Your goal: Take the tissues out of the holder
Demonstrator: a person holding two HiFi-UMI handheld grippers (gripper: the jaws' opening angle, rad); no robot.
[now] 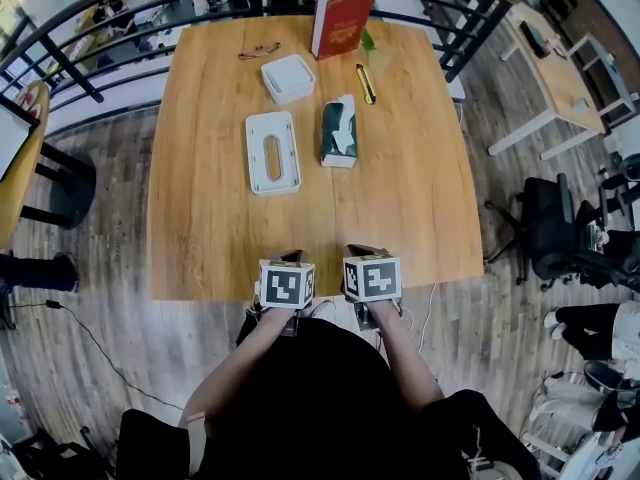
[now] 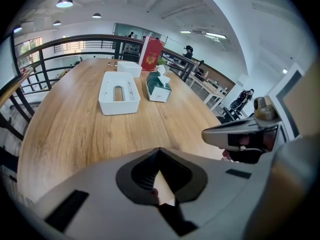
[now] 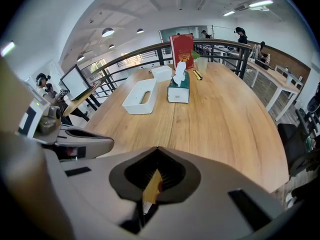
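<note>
The left gripper (image 1: 290, 258) and the right gripper (image 1: 360, 254) are being held side by side over the near edge of the wooden table (image 1: 420, 208). Each has its jaws brought together on nothing — in both gripper views the jaws are meeting at a tip. The forearms are being drawn in close to the body, with the marker cubes facing up and the two grippers near each other but apart.

Farther up the table, the white tissue holder (image 1: 272, 152) is lying open side up. Its oval slot is showing in its floor, and nothing is being carried in it. The green tissue pack (image 1: 339, 133) is resting just beside it on the right, outside it, with a white sheet (image 3: 179, 73) poking from its top.

Beyond these, a smaller white box (image 1: 288, 78), a pair of glasses (image 1: 259, 51) and a red book (image 1: 342, 20) are being seen near the far edge — the book is upright. A broad stretch of bare wood is lying between the grippers and the holder.
</note>
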